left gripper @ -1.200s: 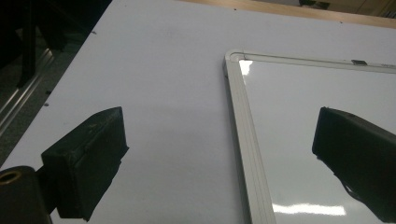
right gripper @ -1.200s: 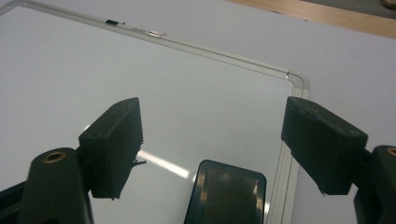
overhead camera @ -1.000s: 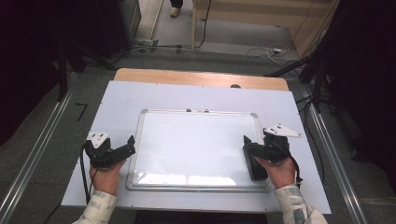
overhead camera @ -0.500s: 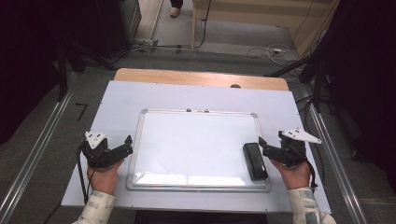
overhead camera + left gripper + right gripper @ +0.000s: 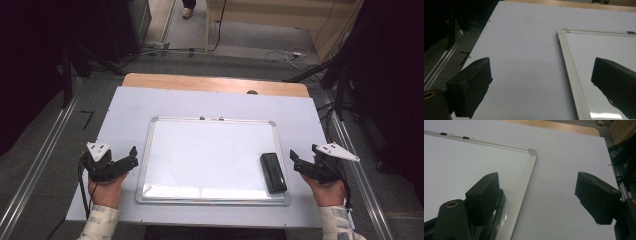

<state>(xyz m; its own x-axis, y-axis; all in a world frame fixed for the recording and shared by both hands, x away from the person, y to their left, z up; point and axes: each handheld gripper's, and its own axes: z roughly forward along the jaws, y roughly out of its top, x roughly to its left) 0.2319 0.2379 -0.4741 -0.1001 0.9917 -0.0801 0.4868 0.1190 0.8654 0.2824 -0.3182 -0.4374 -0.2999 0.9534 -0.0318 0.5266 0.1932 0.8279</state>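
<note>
A whiteboard [image 5: 210, 155] with a silver frame lies flat in the middle of the white table top. A black eraser [image 5: 273, 172] lies on its lower right part, lengthwise along the right frame. My right gripper [image 5: 296, 161] hovers just right of the board's edge, open, with nothing between its jaws. In the right gripper view [image 5: 537, 177] the eraser [image 5: 500, 202] peeks out behind the left jaw, next to the board's frame [image 5: 524, 182]. My left gripper [image 5: 132, 157] is at the board's left edge, open and empty; its own view [image 5: 541, 65] looks along the frame [image 5: 569, 70].
The white sheet [image 5: 215, 102] covers a wooden table whose far edge [image 5: 215, 84] shows, with a small dark object [image 5: 252, 92] on it. Metal rails [image 5: 40, 165] run along both sides. Cables lie on the floor beyond.
My right gripper has drawn away to the right, from over the eraser to beyond the board's frame. The eraser stays on the board. The left gripper has hardly moved.
</note>
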